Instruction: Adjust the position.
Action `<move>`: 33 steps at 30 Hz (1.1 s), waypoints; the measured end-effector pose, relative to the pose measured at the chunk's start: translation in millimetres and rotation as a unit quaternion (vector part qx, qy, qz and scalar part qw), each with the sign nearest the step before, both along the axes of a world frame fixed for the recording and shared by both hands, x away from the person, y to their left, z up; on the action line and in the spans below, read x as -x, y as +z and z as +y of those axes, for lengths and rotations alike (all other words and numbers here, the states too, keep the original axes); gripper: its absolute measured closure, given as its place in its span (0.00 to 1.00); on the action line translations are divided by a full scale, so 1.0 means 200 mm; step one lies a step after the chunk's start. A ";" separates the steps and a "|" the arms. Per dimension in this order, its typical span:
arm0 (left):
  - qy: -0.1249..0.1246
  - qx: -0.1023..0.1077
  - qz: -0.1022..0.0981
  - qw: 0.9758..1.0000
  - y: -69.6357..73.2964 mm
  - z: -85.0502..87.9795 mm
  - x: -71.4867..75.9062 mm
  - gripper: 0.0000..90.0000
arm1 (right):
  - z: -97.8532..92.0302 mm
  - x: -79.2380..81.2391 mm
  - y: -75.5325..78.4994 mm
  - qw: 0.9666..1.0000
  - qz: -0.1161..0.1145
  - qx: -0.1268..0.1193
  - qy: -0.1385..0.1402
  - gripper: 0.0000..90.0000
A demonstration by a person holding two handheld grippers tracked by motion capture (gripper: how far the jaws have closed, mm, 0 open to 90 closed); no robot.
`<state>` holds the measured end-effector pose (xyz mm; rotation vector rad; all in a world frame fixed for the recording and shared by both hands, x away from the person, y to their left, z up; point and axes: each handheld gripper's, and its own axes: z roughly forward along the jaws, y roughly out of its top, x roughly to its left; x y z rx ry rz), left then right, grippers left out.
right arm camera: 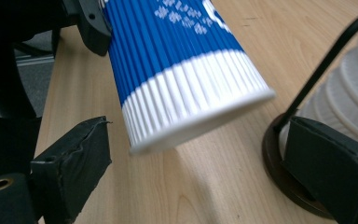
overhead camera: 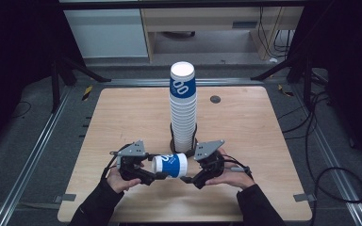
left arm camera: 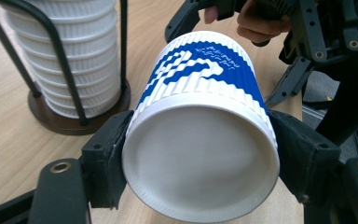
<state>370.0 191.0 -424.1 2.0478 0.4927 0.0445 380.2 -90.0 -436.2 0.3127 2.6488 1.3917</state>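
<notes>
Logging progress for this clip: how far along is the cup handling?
Done: one blue-and-white cup is off the stack in its holder. In hand: the left gripper clamps that cup's base end, held sideways over the table; the right gripper stands open around its rim. Left: placing it; the stack remains tall.

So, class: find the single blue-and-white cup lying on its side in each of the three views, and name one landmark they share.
High view: the cup lies sideways at bottom centre, between the two grippers, in front of the stack.
Left gripper view: centre, base facing the camera, clamped between the fingers.
Right gripper view: upper centre, its rim end pointing down and to the right.
Shared landmark: the stack of cups in its black wire holder.
</notes>
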 end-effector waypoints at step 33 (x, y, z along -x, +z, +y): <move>-0.060 0.109 -0.001 0.992 0.01 -0.06 0.06 0.29 | -0.01 0.02 0.04 0.994 0.050 -0.075 0.055 0.09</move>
